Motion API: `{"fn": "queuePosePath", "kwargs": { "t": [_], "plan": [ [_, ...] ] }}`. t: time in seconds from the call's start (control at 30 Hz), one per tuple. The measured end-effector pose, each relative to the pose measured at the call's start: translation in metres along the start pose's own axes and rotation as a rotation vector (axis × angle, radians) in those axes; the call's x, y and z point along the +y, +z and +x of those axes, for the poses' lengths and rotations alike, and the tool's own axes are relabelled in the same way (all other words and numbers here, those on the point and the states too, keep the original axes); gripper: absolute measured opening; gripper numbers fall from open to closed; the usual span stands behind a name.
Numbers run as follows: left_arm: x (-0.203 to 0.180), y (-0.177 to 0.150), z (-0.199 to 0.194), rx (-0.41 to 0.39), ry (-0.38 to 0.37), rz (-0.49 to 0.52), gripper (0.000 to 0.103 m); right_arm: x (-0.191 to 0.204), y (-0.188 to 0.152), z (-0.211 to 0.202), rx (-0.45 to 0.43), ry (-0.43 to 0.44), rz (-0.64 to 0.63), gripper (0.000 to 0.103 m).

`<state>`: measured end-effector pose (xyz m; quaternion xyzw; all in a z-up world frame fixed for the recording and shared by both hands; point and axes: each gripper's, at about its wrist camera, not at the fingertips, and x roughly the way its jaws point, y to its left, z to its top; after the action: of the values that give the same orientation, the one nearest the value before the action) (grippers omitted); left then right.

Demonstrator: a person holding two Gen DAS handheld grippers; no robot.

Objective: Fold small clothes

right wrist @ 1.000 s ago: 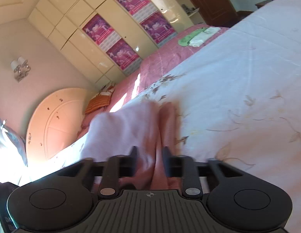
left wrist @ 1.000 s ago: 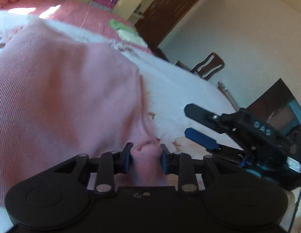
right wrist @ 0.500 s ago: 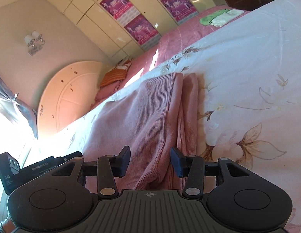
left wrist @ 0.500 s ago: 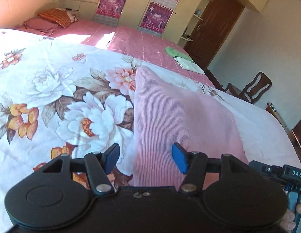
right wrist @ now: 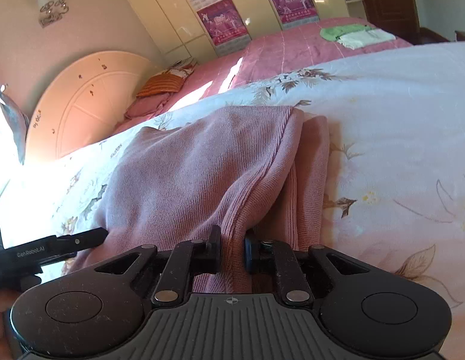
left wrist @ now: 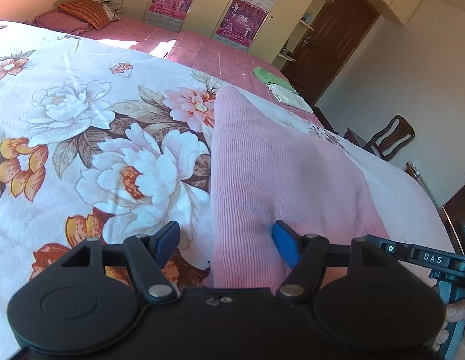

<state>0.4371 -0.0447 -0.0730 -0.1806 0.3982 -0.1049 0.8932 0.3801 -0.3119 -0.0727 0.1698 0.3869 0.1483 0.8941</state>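
A pink ribbed garment [left wrist: 280,174] lies folded on a bed covered by a white flowery bedsheet [left wrist: 91,126]. It sits flat, with one long straight edge next to the big printed flowers. From the right wrist camera the same cloth [right wrist: 196,168] shows two layers, and a narrower strip of it peeks out along the far side.

The right gripper [right wrist: 232,247] has its two fingers pressed close together on a fold at the near edge of the cloth, so the fold bunches up between them. The left gripper [left wrist: 225,241] has its blue pads [left wrist: 284,244] wide apart. One pad rests against the cloth and the other is over the sheet, with the cloth's edge between them. It holds nothing.

Behind the flowery bed is a second bed with a pink cover [right wrist: 292,48]. A green and white pile of small clothes [right wrist: 355,36] lies on it, and an orange pillow [left wrist: 88,12] sits at its head. Cream cupboards with pink posters [right wrist: 220,24] stand along the wall, next to a brown door [left wrist: 331,42]. A dark wooden chair [left wrist: 388,138] stands near the wall.
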Motion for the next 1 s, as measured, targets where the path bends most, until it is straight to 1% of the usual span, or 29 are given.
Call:
{"fn": "queuePosePath", "kwargs": {
  "t": [0.03,0.07,0.17,0.2,0.27,0.3,0.37,0.43,0.47,0.5,0.53,0.57,0.63,0.67,0.7,0.77,0.8,0.83,0.87,0.9,0.93,0.97,1.0],
  "plan": [
    [-0.003,0.000,-0.001,0.001,-0.004,0.009,0.059,0.005,-0.001,-0.004,-0.021,-0.019,-0.030,0.013],
    [-0.007,0.002,-0.001,0.004,-0.008,0.020,0.056,0.006,-0.002,-0.009,-0.036,-0.031,-0.044,0.012],
    [-0.018,0.004,0.001,0.022,-0.024,0.025,0.052,0.005,-0.003,-0.025,-0.079,-0.041,-0.052,0.011],
    [-0.023,0.004,0.004,0.031,-0.027,0.035,0.052,0.005,-0.004,-0.028,-0.083,-0.051,-0.067,0.011],
    [-0.035,0.004,0.012,0.052,0.009,0.076,0.059,0.002,-0.006,-0.030,-0.078,-0.054,-0.070,0.010],
    [-0.040,0.003,0.017,0.058,0.020,0.086,0.060,-0.001,-0.007,-0.026,-0.070,-0.061,-0.068,0.010],
    [-0.047,-0.001,0.024,0.068,0.026,0.103,0.066,-0.010,-0.010,-0.010,-0.031,-0.094,-0.052,0.010],
    [-0.052,0.000,0.025,0.070,0.037,0.136,0.066,-0.017,-0.012,-0.003,-0.029,-0.087,-0.024,0.010],
    [-0.051,0.003,0.022,0.076,0.023,0.134,0.065,-0.019,-0.010,-0.005,-0.032,-0.062,0.015,0.011],
    [-0.047,0.006,0.017,0.069,0.006,0.130,0.064,-0.021,-0.008,-0.007,-0.041,-0.039,0.040,0.011],
    [-0.041,0.008,0.011,0.046,-0.017,0.119,0.062,-0.025,-0.005,-0.012,-0.058,-0.017,0.067,0.013],
    [-0.035,0.009,0.007,0.029,-0.035,0.107,0.062,-0.033,0.000,-0.019,-0.083,-0.002,0.088,0.020],
    [-0.018,0.014,0.001,-0.010,-0.080,0.056,0.062,-0.043,0.008,-0.021,-0.112,-0.001,0.111,0.024],
    [-0.012,0.016,0.001,-0.019,-0.082,0.033,0.061,-0.050,0.014,-0.019,-0.111,0.000,0.137,0.025],
    [-0.005,0.020,0.003,-0.023,-0.077,0.006,0.061,-0.054,0.018,-0.015,-0.111,0.005,0.155,0.025],
    [0.005,0.027,0.009,-0.023,-0.092,-0.044,0.060,-0.061,0.027,-0.010,-0.130,-0.001,0.176,0.024],
    [0.008,0.029,0.015,-0.005,-0.097,-0.061,0.060,-0.063,0.030,-0.006,-0.129,0.010,0.187,0.025],
    [0.009,0.030,0.022,0.021,-0.094,-0.065,0.062,-0.066,0.033,-0.001,-0.115,0.040,0.199,0.024],
    [0.009,0.029,0.031,0.054,-0.077,-0.061,0.062,-0.066,0.034,0.002,-0.103,0.044,0.188,0.019],
    [0.007,0.028,0.036,0.058,-0.069,-0.046,0.063,-0.063,0.035,0.005,-0.096,-0.003,0.138,0.009],
    [0.003,0.030,0.038,0.059,-0.057,-0.020,0.064,-0.064,0.035,0.009,-0.078,-0.051,0.119,0.005],
    [-0.004,0.032,0.041,0.067,-0.034,0.016,0.065,-0.068,0.035,0.011,-0.070,-0.071,0.135,0.005],
    [-0.008,0.034,0.043,0.071,-0.022,0.027,0.065,-0.072,0.034,0.012,-0.065,-0.077,0.149,0.005]
  ]
}}
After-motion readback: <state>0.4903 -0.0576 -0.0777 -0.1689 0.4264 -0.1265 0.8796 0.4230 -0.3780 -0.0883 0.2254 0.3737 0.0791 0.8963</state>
